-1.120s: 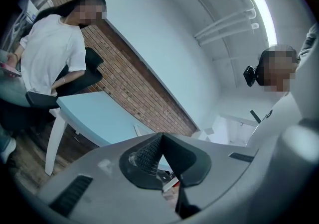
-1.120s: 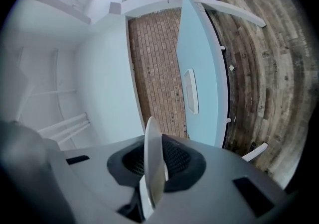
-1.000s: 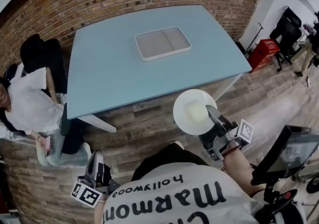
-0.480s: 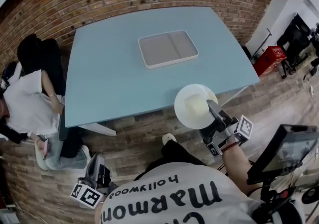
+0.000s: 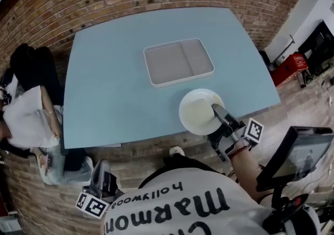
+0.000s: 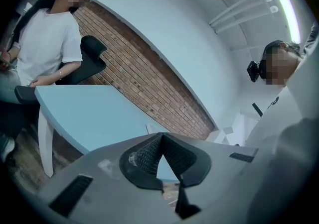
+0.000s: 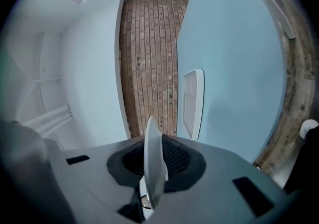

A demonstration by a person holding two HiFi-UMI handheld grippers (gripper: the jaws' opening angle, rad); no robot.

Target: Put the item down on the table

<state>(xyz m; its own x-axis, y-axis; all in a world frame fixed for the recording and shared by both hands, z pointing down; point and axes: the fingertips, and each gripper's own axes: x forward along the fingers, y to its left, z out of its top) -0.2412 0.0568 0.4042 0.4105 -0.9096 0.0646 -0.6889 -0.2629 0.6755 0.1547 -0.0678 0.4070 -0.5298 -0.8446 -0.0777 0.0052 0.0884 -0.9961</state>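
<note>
A round white plate (image 5: 200, 112) hangs over the near edge of the light blue table (image 5: 115, 82), held by its rim in my right gripper (image 5: 219, 115), which is shut on it. Edge-on in the right gripper view, the plate (image 7: 152, 161) stands between the two jaws. My left gripper (image 5: 100, 172) hangs low at my left side, away from the table. In the left gripper view its pads (image 6: 149, 154) meet at the tips, shut, with nothing between them.
A white two-part tray (image 5: 178, 61) lies on the middle of the table, just beyond the plate. A person in a white shirt (image 5: 26, 116) sits at the table's left end. A red crate (image 5: 295, 64) and a monitor (image 5: 292, 155) stand to the right. Brick wall runs behind.
The plate and my right gripper have come from over the floor to over the table's near edge, as I stepped closer. The left gripper has stayed at my side.
</note>
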